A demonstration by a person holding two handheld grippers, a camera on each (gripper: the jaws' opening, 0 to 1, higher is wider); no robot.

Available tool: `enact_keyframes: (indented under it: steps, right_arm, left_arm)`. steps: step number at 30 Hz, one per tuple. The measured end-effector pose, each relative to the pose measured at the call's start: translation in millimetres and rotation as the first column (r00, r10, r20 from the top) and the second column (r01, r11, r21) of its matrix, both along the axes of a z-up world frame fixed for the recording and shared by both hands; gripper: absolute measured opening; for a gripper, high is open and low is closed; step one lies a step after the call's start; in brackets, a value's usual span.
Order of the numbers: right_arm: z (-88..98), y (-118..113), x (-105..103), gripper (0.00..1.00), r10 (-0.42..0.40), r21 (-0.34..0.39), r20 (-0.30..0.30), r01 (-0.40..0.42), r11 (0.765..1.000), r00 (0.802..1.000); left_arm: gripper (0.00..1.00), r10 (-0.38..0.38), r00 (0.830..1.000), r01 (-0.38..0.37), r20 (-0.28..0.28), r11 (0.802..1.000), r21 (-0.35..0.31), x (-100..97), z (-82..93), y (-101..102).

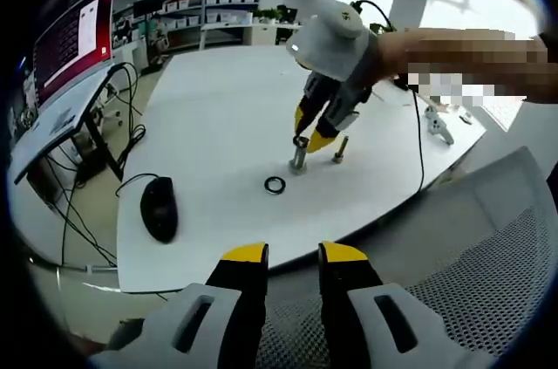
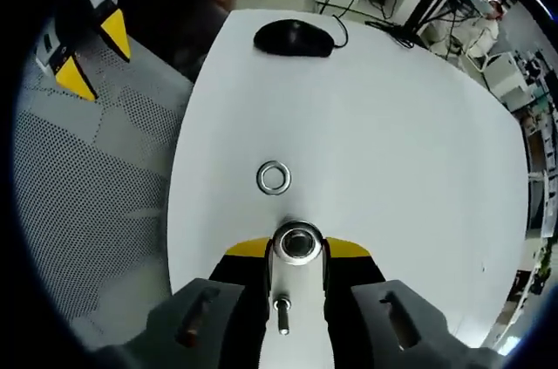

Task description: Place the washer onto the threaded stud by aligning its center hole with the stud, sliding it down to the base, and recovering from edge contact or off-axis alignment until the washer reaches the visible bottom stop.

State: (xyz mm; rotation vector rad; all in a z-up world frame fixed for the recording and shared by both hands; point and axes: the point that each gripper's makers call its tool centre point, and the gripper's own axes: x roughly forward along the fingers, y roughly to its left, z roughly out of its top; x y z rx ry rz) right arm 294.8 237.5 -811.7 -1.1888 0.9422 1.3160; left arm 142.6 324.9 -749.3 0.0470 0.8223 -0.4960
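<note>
On white table [image 1: 218, 116], stud [image 1: 298, 156] upright; my right gripper [image 1: 311, 136] jaws closed around its top. Washer [image 1: 275, 185] flat just beside stud, apart from it. Bolt [image 1: 339, 150] near stud. My left gripper [image 1: 292, 256] empty, jaws slightly parted, over chair [image 1: 488, 238], well away from stud. Mouse [image 1: 159, 208] far side.

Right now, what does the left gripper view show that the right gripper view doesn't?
The left gripper view gives a side look at the right gripper, lowered over the stud, with a hand holding it and shelves behind. The right gripper view looks straight down on the stud's round top, between its own jaws. Both show the white table, the loose washer and the black mouse.
</note>
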Motion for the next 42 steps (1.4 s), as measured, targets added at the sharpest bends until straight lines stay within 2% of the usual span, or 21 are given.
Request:
enact_keyframes:
  steps: [7, 20, 30, 42]
  right_arm:
    - [-9.6, -2, -3, 0.23, 0.005, -0.038, -0.024, -0.006, 0.999, 1.0]
    - [-26.5, 0, 5, 0.23, 0.015, -0.051, -0.042, -0.017, 0.999, 0.999]
    - [-36.9, -2, -1, 0.23, 0.02, -0.065, -0.055, -0.024, 0.998, 0.998]
    - [-48.6, -4, 2, 0.23, 0.028, -0.086, -0.064, -0.033, 0.996, 0.998]
  left_arm:
    - [0.21, 0.001, 1.0, -0.001, 0.0, 1.0, -0.001, -0.2, -0.1, 0]
    - [0.21, 0.003, 1.0, -0.003, 0.0, 1.0, -0.001, -0.9, -0.3, 0]
    - [0.21, 0.003, 1.0, -0.003, 0.002, 1.0, -0.002, -0.5, -0.3, 0]
    - [0.21, 0.006, 1.0, -0.006, 0.003, 1.0, -0.004, 0.0, 0.3, 0]
